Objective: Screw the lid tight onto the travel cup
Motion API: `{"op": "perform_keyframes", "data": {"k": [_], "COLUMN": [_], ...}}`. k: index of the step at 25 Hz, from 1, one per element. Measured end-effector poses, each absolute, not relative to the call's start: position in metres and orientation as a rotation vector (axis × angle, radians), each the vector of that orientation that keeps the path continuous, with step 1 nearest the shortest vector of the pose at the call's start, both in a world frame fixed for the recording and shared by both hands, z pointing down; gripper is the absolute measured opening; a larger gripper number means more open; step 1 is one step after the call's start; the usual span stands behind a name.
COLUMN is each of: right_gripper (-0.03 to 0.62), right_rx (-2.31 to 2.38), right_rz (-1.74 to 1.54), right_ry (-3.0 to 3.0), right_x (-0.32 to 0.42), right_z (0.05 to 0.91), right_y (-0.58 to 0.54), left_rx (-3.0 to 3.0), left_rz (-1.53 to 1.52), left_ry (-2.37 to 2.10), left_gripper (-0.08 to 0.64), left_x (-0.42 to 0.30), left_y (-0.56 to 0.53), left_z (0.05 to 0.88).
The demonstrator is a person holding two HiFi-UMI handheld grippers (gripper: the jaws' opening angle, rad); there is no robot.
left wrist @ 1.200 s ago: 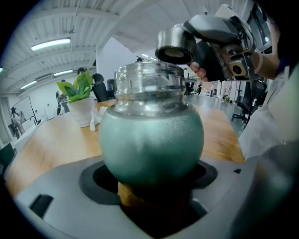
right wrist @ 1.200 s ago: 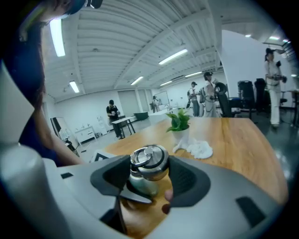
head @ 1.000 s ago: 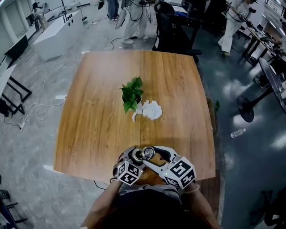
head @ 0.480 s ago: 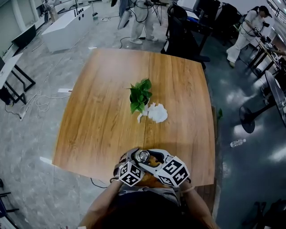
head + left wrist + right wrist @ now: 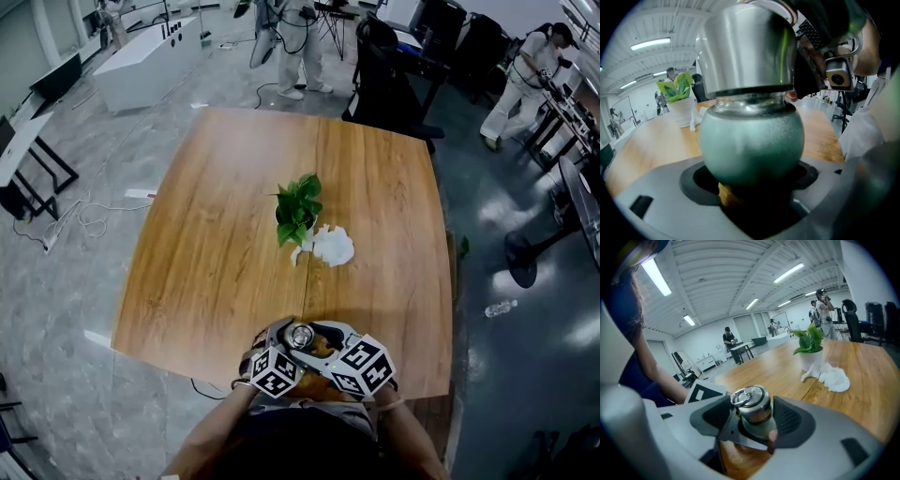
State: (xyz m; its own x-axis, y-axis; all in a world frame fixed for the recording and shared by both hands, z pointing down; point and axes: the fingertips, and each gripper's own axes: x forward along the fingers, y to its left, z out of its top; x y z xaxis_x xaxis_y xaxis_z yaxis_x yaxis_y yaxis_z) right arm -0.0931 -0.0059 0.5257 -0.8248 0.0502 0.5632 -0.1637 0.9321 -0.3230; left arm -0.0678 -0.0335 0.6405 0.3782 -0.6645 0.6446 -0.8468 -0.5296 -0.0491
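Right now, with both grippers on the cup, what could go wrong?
1. The left gripper clamps the travel cup on its rounded green body; it may spin in the jaws instead of the lid tightening.
2. The lid's ring sits between the right gripper jaws and could snag.
3. The cup is held near the table's near edge; a slip may drop it off.

Two grippers (image 5: 286,337) (image 5: 319,337), one travel cup (image 5: 752,140), one lid (image 5: 751,401), one plant (image 5: 298,208), one cloth (image 5: 330,246)
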Motion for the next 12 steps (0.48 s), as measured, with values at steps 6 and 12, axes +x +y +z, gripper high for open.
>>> {"op": "perform_keyframes", "data": {"k": [6,12], "right_gripper": [0.282,0.262], "right_rx": [-0.086,-0.233], "right_rz": [0.295,0.167], "right_ry": [-2.465,-2.477], "right_x": [-0.083,-0.094], "right_z": [0.523,0.521], "right_y": [0.005,0.018], "left_rx": [2.414,2.575], "left_rz": [0.919,0.959], "left_ry": [-1.252,-0.983], "left_gripper": [0.393,0.391], "left_x": [-0.064,-0.052], "left_y": [-0.027,-0.009], "left_z": [0.641,0.641]}}
